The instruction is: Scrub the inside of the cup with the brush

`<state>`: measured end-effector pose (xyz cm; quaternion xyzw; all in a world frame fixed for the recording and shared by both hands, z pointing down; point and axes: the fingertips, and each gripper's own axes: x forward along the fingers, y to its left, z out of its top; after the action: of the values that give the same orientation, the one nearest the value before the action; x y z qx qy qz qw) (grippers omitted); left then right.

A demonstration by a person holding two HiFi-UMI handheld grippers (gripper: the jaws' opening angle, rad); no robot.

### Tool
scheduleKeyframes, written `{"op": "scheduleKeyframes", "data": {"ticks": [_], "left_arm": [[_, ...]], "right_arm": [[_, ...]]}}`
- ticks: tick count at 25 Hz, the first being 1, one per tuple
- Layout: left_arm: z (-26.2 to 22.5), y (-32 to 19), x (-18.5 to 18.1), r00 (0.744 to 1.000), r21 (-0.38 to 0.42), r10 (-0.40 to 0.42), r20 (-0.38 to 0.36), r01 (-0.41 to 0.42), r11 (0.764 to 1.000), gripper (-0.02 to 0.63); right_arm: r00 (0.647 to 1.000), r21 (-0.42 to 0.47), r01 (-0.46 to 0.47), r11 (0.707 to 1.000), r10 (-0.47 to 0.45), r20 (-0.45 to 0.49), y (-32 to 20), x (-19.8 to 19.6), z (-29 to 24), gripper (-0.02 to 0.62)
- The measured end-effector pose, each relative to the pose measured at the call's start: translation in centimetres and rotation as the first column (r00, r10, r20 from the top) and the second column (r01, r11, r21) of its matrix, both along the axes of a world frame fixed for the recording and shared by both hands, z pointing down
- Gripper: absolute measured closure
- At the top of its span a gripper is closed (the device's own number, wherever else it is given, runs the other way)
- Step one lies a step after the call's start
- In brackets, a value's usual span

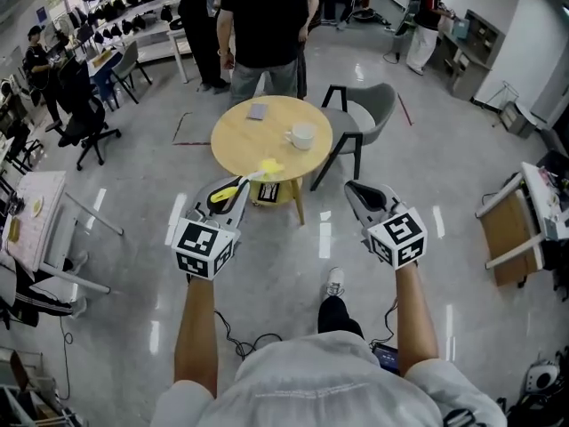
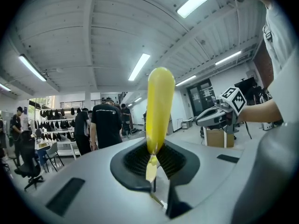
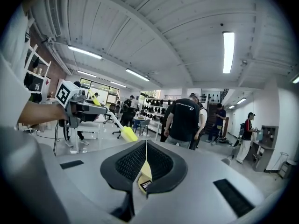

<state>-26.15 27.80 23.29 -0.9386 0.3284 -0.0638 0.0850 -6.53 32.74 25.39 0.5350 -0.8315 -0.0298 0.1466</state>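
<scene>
Left gripper [image 1: 229, 194] is clamped on the yellow brush [image 1: 268, 166], brush head pointing toward the round wooden table [image 1: 240, 145]. Right gripper [image 1: 354, 188] is pinched closed, empty. The white cup [image 1: 302, 135] sits on that table, apart from both.

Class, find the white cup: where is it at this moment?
In the head view the white cup stands on the right side of the round wooden table, close to the grey chair that stands at the table's right.
</scene>
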Motion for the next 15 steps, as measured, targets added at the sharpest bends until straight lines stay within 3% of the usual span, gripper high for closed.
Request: {"op": "scheduleKeyframes", "data": {"ticks": [4,15], "left_arm": [[1.6,-4.9,3.6,0.999,-0.037,-0.035,0.03,0.036,0.999,0.557],[1.3,-19.6,15.0,0.988,-0.082,-0.13,0.08,0.136,0.987,0.557]], "right_arm": [[0.998,-0.01,0.02,1.0,-0.019,0.064,-5.6,4.4,1.1,0.562],[0.985,-0.071,0.161,0.984,-0.155,0.081,-22.2,15.2,2.3,0.535]]}}
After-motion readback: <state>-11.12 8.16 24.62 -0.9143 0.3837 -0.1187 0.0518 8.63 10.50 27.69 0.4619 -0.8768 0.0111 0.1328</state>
